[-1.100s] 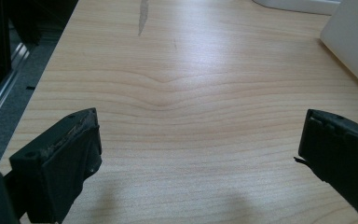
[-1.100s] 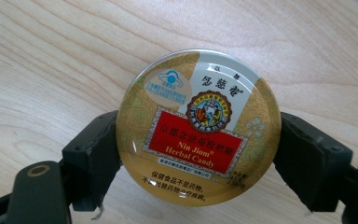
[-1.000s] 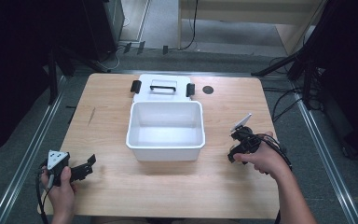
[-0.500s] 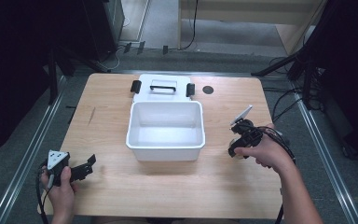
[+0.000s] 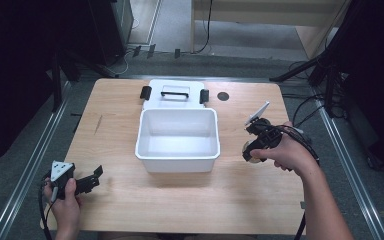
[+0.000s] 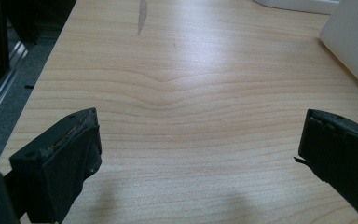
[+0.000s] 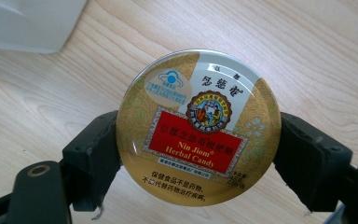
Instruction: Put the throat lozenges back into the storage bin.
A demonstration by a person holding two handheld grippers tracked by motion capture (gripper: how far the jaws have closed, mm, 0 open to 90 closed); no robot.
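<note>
A round candy tin (image 7: 198,128), gold with a red label reading "Nin Jiom Herbal Candy", sits clamped between the two black jaws of the right gripper (image 7: 198,154), one jaw pressing each side of its rim. In the high view the tin (image 5: 252,152) shows as a small pale disc under the right gripper (image 5: 256,145), just to the right of the white bin (image 5: 177,150) and above the wooden table (image 5: 190,200); whether it touches the tabletop cannot be told. The person's right hand (image 5: 285,152) wraps the gripper's body, with cables trailing back over the wrist.

The bin stands open near the table's middle, its inside bare and white. Its lid (image 5: 175,94), white with a black handle and black side latches, lies flat just behind it, touching or nearly touching the far wall. A small dark round mark (image 5: 223,96) is on the table to the lid's right.

At the near left corner, the left hand (image 5: 65,200) holds the left gripper (image 5: 92,177) low over the wood. In its own view the left gripper (image 6: 198,154) has its jaws spread wide with only bare table (image 6: 186,93) between them, and a corner of the bin (image 6: 354,42) at the upper right.
</note>
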